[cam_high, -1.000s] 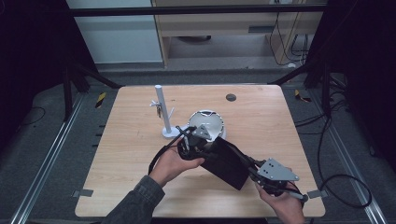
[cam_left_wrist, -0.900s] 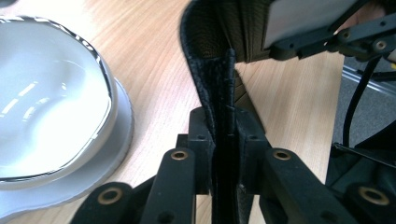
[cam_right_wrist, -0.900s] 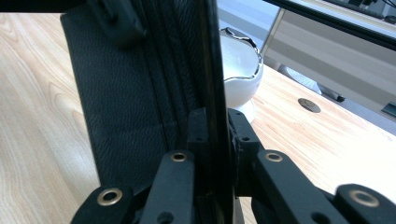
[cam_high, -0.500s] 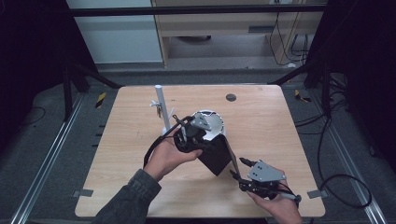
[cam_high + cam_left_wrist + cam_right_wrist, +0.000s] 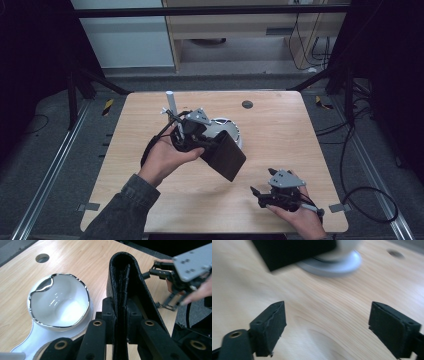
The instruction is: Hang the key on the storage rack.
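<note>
A black folded leather case [image 5: 226, 158] hangs tilted above the table, and my left gripper [image 5: 209, 145] is shut on its upper edge. In the left gripper view the case [image 5: 125, 282] stands on edge between the closed jaws [image 5: 122, 322]. Just behind it sits a white bowl-shaped holder [image 5: 231, 128] with a chrome rim [image 5: 58, 306]. My right gripper [image 5: 257, 196] is open and empty, low over the table near the front right, apart from the case. Its view [image 5: 332, 327] looks along bare wood toward the case [image 5: 292, 250] and the holder's base [image 5: 337, 263].
A white upright post [image 5: 171, 104] stands at the far left of the holder. A round cable hole [image 5: 247, 104] lies in the wooden table [image 5: 290, 135] at the back. Black frame bars and cables surround the table.
My left gripper has carried the black case up and toward the far left, over the white holder. The case has come away from my right gripper, which stays near the front edge.
</note>
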Tool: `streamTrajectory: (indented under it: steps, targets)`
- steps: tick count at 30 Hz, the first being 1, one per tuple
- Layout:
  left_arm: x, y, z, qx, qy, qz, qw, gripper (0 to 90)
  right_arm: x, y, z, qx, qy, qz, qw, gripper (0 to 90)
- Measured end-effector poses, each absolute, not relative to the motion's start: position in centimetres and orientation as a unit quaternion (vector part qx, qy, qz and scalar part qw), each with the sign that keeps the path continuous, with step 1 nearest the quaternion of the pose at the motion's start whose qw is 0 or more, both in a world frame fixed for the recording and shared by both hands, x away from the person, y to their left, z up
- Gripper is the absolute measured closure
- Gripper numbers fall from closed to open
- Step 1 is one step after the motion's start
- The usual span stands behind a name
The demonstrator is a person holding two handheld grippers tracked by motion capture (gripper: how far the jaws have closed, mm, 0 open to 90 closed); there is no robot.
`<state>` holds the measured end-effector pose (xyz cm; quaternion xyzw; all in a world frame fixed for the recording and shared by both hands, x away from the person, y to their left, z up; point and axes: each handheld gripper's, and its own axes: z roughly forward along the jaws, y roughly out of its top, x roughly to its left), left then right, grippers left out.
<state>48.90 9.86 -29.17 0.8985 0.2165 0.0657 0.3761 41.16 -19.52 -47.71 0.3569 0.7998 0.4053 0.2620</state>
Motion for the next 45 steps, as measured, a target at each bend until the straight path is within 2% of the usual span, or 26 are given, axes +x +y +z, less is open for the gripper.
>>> streamTrajectory:
  steps: [5, 12, 30, 45]
  targets:
    - [49.2, 10.6, -28.1, 0.896, 0.225, 0.072, 0.376, 81.0, 42.4, -21.1, -48.5, 0.430, 0.779, 0.372, 0.264, 8.5]
    - [49.9, 11.2, -26.5, 0.890, 0.234, 0.079, 0.384, 81.0, 43.6, -22.4, -49.7, 0.500, 0.759, 0.343, 0.239, 7.5]
    - [51.1, 11.8, -24.4, 0.879, 0.255, 0.096, 0.392, 81.0, 45.0, -22.7, -51.3, 0.522, 0.754, 0.326, 0.229, 3.5]
    - [52.2, 12.4, -22.8, 0.868, 0.272, 0.116, 0.399, 81.1, 45.1, -22.7, -51.3, 0.522, 0.755, 0.325, 0.228, 2.9]
